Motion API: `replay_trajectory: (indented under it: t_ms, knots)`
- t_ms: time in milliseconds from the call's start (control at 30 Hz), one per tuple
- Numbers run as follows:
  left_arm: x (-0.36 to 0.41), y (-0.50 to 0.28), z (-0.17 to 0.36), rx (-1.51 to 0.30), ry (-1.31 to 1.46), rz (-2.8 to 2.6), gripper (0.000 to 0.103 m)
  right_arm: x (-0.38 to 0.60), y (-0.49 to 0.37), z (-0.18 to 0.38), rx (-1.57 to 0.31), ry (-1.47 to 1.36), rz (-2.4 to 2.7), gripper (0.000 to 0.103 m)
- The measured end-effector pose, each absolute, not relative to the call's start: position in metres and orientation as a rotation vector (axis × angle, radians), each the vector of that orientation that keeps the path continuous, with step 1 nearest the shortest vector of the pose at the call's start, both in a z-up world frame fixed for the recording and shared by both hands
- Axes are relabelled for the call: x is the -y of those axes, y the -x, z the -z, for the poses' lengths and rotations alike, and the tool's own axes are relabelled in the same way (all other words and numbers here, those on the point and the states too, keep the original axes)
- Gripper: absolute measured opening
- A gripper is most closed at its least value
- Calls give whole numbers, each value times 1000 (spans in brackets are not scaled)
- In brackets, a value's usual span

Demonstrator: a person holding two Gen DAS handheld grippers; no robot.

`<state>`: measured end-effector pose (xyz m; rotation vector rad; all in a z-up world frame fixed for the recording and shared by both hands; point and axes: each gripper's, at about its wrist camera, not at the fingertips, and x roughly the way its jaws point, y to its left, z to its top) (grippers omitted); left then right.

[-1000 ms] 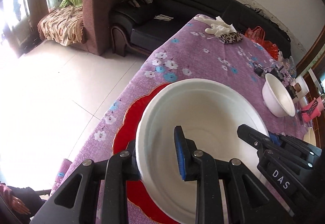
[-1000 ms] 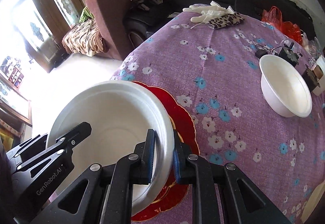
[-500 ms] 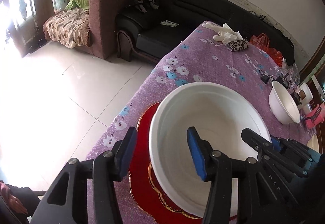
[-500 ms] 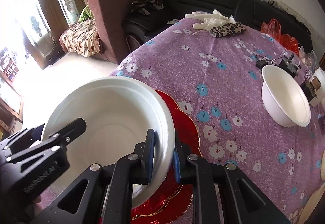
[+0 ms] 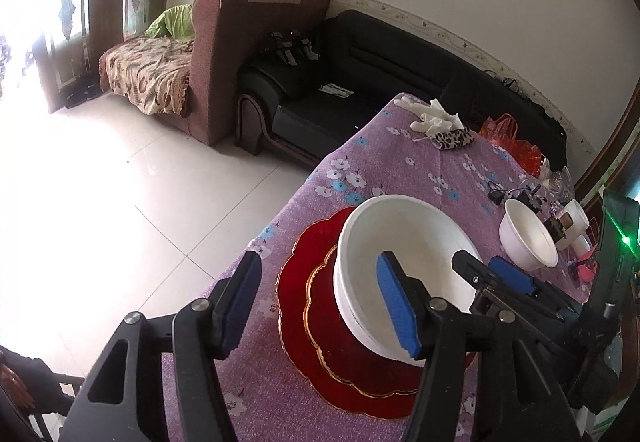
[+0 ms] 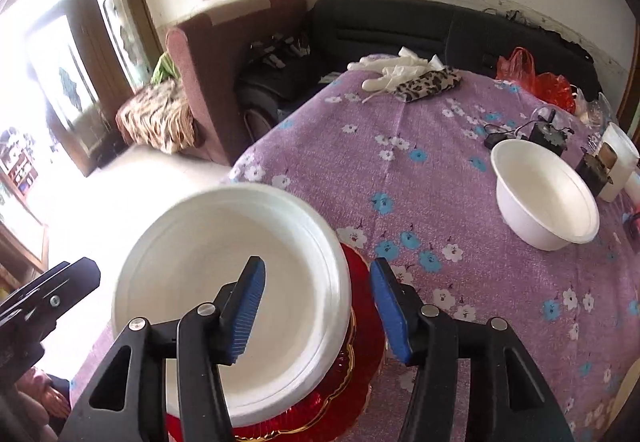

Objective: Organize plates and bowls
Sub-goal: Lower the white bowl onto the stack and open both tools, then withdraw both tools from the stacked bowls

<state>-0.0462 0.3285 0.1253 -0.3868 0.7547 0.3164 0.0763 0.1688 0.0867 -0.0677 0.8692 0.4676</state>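
A large white bowl (image 5: 404, 266) sits on two stacked red plates (image 5: 316, 326) at the near corner of the tabletop (image 5: 420, 177), close to the edge that drops to the tiled floor (image 5: 132, 185). The left hand-held gripper (image 5: 320, 306) is spread wide, its fingers straddling the bowl's near rim without gripping it, the outer one out over the tabletop's edge. The right hand-held gripper (image 6: 318, 312) is likewise open and holds nothing, with the bowl's opposite rim between its blue pads (image 6: 390, 312). A second, smaller white bowl (image 6: 546, 193) stands well apart toward the far side, a broad stretch of flowered purple cloth between them. Gloves (image 6: 394, 71) lie near the far edge, beside a black sofa (image 5: 360, 81).
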Motion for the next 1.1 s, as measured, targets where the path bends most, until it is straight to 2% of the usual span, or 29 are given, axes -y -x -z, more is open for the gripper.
replay_trajectory:
  t_ms: [133,233,300,400,567,867,1100]
  knots:
    - [-305,71,-145,-666,333,-338,68,-144,-57,-100,-796,39,-461,60]
    - [-274,86,-155,-592,275,-351,75,-113,-34,-108,-717,19,-444,67]
    - [-248,94,-160,-536,218,-377,85,-90,-17,-112,-669,2,-425,73]
    - [-208,105,-165,-471,149,-386,101,-51,4,-113,-614,-19,-387,75]
    - [-152,104,-160,-488,136,-310,102,11,17,-115,-561,-50,-308,79]
    - [-69,93,-140,-537,12,-276,102,94,20,-91,-509,-146,-173,80]
    - [-31,82,-130,-559,-73,-257,102,128,5,-77,-573,-251,-138,80]
